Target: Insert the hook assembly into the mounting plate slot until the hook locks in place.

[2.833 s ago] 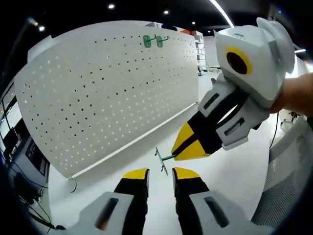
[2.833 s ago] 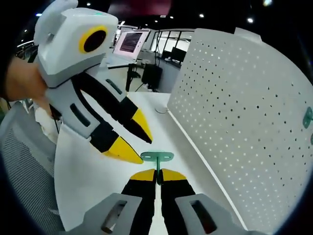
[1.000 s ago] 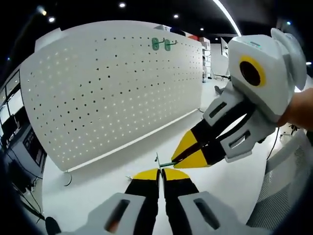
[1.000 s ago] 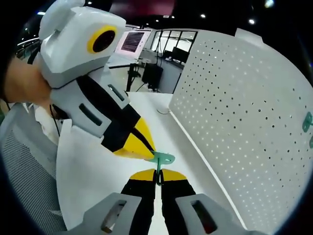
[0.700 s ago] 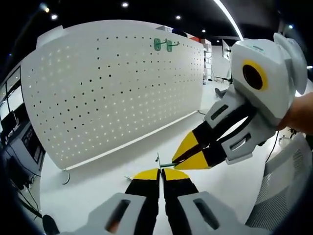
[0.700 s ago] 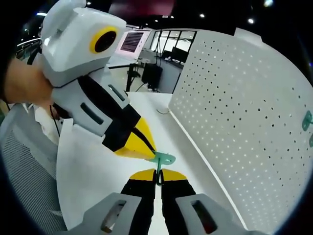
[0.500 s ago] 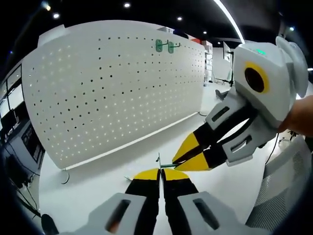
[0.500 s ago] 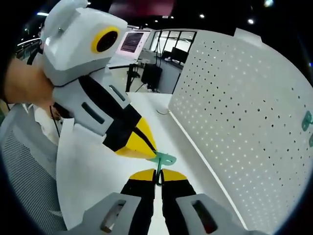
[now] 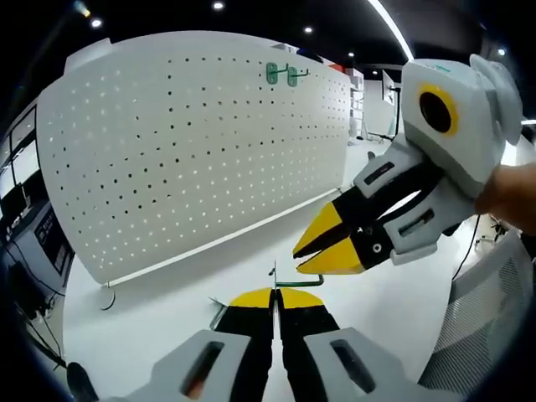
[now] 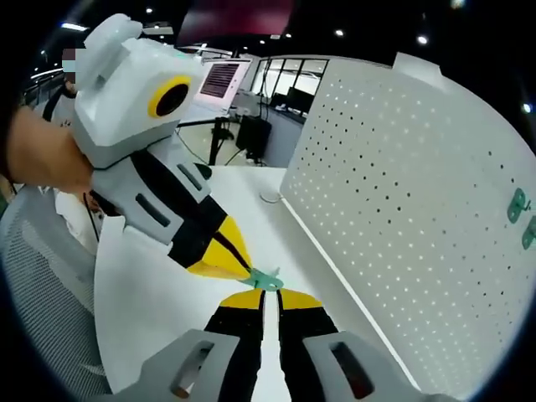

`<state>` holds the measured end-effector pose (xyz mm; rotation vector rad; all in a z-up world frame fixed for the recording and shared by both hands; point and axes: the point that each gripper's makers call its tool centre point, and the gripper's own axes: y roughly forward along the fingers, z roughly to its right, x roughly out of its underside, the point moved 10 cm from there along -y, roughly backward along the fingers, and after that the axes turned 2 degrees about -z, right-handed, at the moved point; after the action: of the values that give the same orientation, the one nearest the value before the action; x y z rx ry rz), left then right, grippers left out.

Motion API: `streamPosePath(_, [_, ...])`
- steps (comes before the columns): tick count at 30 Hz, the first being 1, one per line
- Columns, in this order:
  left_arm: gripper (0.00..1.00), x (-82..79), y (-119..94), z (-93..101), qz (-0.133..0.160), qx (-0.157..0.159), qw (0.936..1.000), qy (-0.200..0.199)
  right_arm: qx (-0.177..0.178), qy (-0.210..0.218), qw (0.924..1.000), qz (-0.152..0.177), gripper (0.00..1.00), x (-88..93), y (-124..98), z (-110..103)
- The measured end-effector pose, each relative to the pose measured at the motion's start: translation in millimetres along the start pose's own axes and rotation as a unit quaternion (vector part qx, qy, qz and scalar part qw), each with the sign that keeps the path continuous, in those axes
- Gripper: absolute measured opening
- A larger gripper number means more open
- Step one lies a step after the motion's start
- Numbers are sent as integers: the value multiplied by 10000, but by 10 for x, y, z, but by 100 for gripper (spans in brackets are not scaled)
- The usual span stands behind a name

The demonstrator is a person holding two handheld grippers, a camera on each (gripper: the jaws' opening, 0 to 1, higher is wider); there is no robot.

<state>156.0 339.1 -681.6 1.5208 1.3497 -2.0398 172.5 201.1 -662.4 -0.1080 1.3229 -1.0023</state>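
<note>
R gripper (image 9: 311, 254) opened, released hook (image 10: 266, 280); no labels.

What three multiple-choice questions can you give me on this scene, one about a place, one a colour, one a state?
1. Where on the white perforated metal board do the two mounted green hooks sit?
A. near its top edge
B. at its bottom edge
C. at its middle

2. What colour are the fingertips of the left gripper?
A. red
B. yellow
C. blue

3. How do the left gripper's jaws stand?
A. wide open
B. shut on the small green metal hook
C. shut on nothing

Answers: A, they hang just under the board's top edge; B, yellow tips on black jaws; B, the jaws meet with the hook pinched at their tips.
</note>
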Motion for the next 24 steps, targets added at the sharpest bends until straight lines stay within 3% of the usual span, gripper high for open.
streamPosePath(16, [1, 9, -65, -75, 295, 230, 9975, -600, 222, 268, 9993, 117, 7, 61, -149, 141])
streamPosePath(22, [1, 28, -91, -127, 538, 468, 9908, -1151, 275, 308, 9990, 187, 7, 54, -211, 166])
streamPosePath(24, [1, 32, -102, -136, 666, 600, 9849, -1480, 293, 336, 9988, 201, 7, 58, -234, 179])
